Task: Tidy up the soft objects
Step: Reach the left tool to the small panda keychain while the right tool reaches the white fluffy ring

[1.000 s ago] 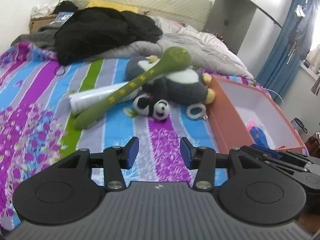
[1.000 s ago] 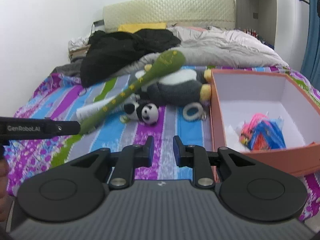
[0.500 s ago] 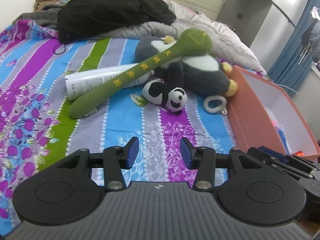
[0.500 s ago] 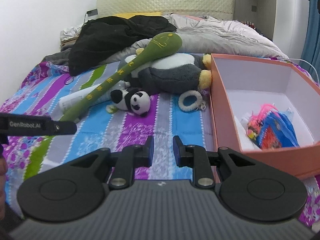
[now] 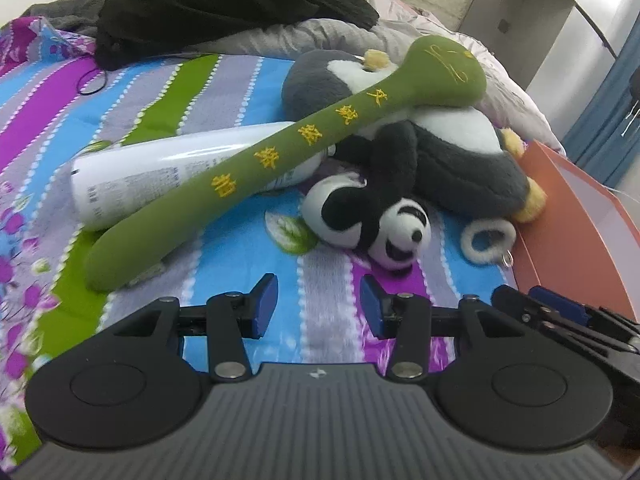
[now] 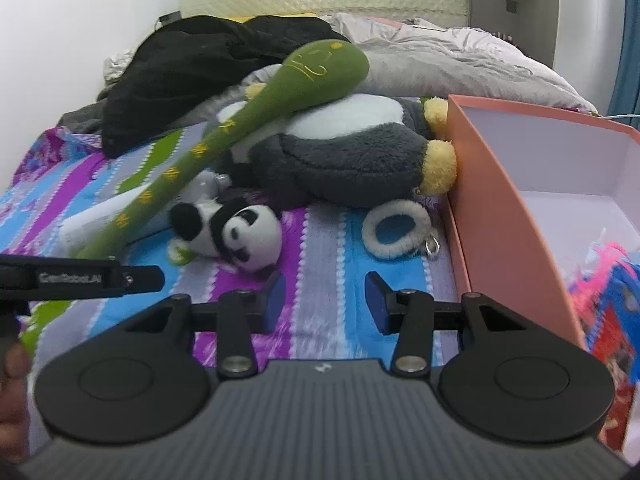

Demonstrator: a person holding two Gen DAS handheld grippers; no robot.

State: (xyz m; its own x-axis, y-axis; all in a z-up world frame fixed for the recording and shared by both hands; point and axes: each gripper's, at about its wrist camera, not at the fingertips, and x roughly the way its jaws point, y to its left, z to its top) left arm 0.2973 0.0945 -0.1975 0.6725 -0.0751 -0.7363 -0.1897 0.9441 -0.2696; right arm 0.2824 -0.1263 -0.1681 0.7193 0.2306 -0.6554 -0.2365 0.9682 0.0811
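Hovering low over the striped purple-and-blue bedspread (image 5: 224, 92), both tools have their blue pads spread apart with nothing between them: the left gripper (image 5: 319, 304) points at the small black-and-white plush panda (image 5: 384, 216), and the right gripper (image 6: 326, 300) faces the same toy from nearer the salmon-pink cardboard box (image 6: 504, 216). The panda lies just in front of the big grey-and-white stuffed penguin (image 5: 440, 160), with the long green plush club with yellow embroidery (image 5: 280, 156) slanting across the penguin and a white plastic bottle (image 5: 160, 176). A fluffy white ring keychain (image 6: 396, 230) sits beside the box wall. The panda looks light and squashy, so a pinch across its round head or belly should hold (a limb would likely slip). The box seems to hold bright soft things already, though that corner is blurred.
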